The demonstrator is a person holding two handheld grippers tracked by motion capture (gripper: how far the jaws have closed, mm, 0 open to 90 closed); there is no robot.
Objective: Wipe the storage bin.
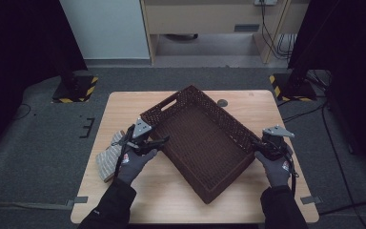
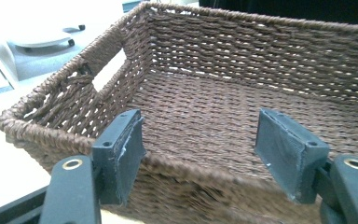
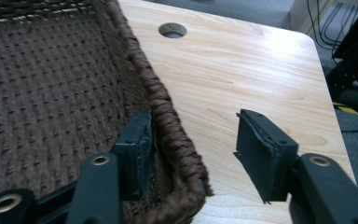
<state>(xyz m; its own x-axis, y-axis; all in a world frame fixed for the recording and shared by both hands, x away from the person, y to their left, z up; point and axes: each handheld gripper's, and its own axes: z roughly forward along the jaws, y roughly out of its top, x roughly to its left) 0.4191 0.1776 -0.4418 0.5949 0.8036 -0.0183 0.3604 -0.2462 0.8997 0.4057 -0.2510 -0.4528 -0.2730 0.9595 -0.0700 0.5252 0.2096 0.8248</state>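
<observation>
A dark brown woven basket sits askew in the middle of the wooden table, and nothing lies in it. My left gripper is at its left long wall, near the corner by the cut-out handle. In the left gripper view the basket's near rim runs beneath the wide-apart jaws of the left gripper, and neither pad presses on it. My right gripper is at the right corner. In the right gripper view the right gripper straddles the rim: one pad rests against the inner side and the other stands clear over the table.
A folded patterned cloth lies at the table's left edge, behind my left hand. A round cable hole is at the table's far side. Two black stands on hazard-striped bases flank the far corners. Bare wood runs along the front.
</observation>
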